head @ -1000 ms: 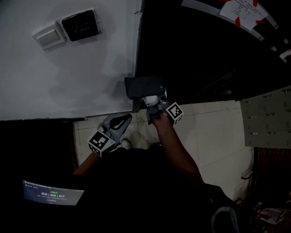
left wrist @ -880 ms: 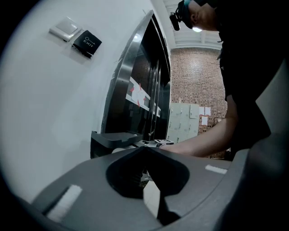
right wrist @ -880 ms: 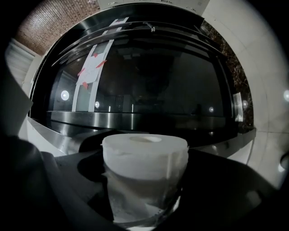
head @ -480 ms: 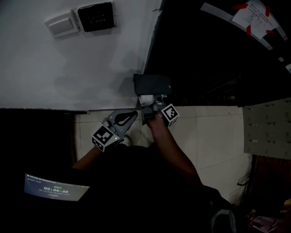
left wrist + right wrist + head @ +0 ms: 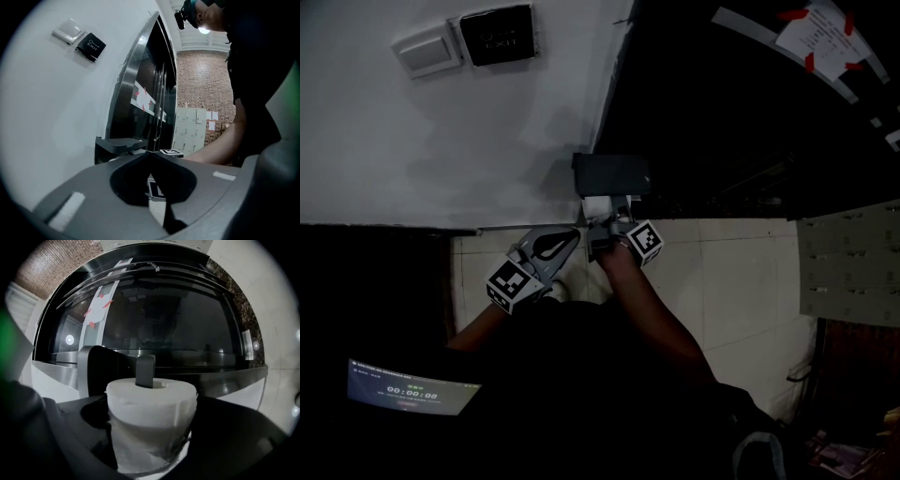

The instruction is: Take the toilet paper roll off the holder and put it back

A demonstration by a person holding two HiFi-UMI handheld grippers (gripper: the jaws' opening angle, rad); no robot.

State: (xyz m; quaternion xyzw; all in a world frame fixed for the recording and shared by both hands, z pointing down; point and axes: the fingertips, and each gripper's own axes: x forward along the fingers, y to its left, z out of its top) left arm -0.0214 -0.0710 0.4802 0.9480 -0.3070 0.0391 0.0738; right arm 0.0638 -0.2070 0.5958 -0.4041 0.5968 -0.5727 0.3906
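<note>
Right gripper (image 5: 151, 430): jaws closed on the toilet paper roll (image 5: 151, 404), one on each side of it; roll upright, white, a loose sheet hanging down its front; the dark peg (image 5: 145, 371) of the holder (image 5: 101, 369) stands up through the roll's core, so the roll sits on the holder.

Head view: right gripper (image 5: 611, 228) just below the holder (image 5: 612, 174), which is fixed where the white wall (image 5: 441, 141) meets a dark glass door (image 5: 741, 112); roll (image 5: 597, 205) shows pale right under the holder.

Left gripper (image 5: 150, 153): jaws together, tips meeting, nothing between them; it hangs beside the right one, near but apart from the holder.

Writing: black wall plate (image 5: 91, 47) bears a small pale key-like mark; white switch (image 5: 69, 32) beside it is blank; paper notice (image 5: 816, 28) on the door, taped with red strips, print too small to read; lit screen (image 5: 412, 392) at lower left shows a timer, digits not surely legible.
</note>
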